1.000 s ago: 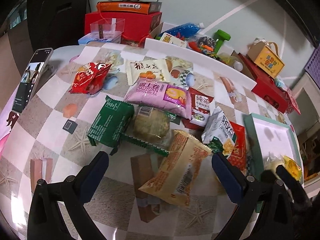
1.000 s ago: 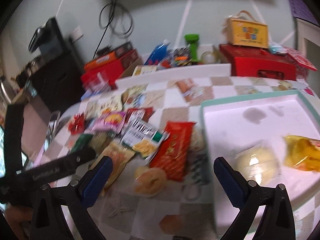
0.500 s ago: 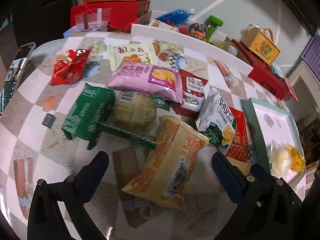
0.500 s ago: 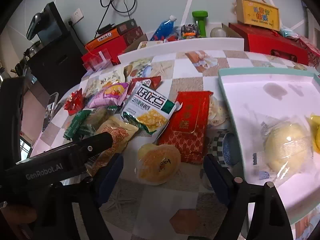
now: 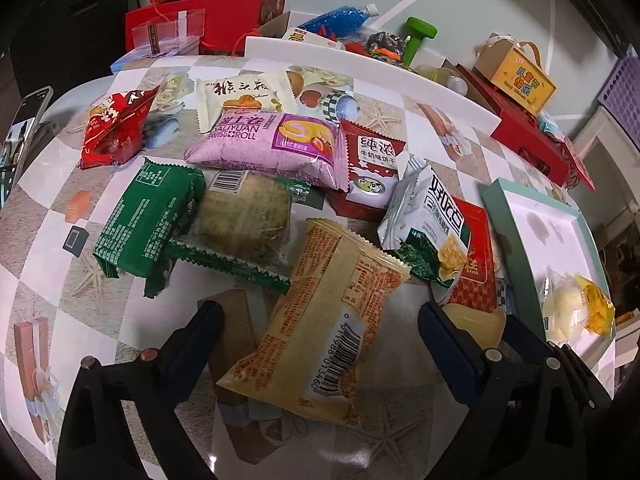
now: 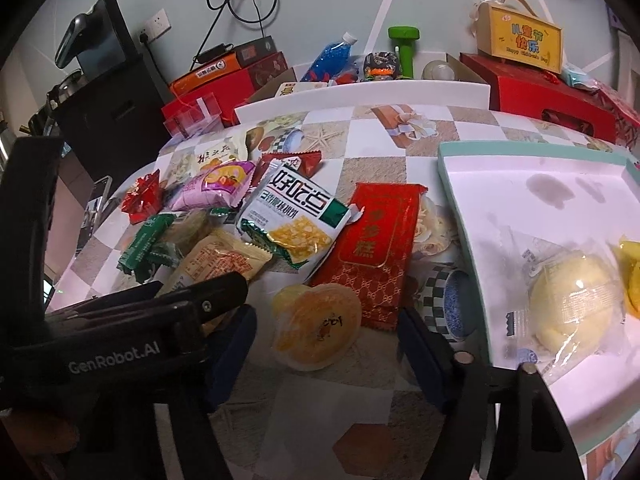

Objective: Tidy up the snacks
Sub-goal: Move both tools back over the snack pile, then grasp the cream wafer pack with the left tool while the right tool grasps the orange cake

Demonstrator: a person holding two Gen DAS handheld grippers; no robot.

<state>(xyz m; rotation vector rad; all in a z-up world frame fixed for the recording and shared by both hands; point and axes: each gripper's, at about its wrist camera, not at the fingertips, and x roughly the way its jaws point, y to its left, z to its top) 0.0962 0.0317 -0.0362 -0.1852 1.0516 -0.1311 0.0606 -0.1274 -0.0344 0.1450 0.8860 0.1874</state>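
A tan-orange packet (image 5: 324, 320) lies on the patterned table between the fingers of my left gripper (image 5: 320, 344). Those jaws are closing, and the pads stand clear of the wrapper on both sides. A round orange jelly cup (image 6: 316, 328) sits between the fingers of my right gripper (image 6: 328, 348). Its jaws are closing too, with a gap left on each side of the cup. The white tray with a teal rim (image 6: 520, 184) lies to the right. It holds a wrapped yellow bun (image 6: 572, 296) and a yellow packet (image 6: 630, 272).
Snacks crowd the table: a green packet (image 5: 148, 220), a purple Swiss roll (image 5: 272, 148), a white-green cracker bag (image 6: 296, 220), a flat red packet (image 6: 376, 248), and a crumpled red one (image 5: 112, 128). The left gripper's black body (image 6: 120, 344) is just left of the right fingers. Boxes line the far edge.
Both grippers have come down closer to the table. The right jaws have narrowed markedly around the jelly cup. The left jaws have narrowed a little around the tan packet.
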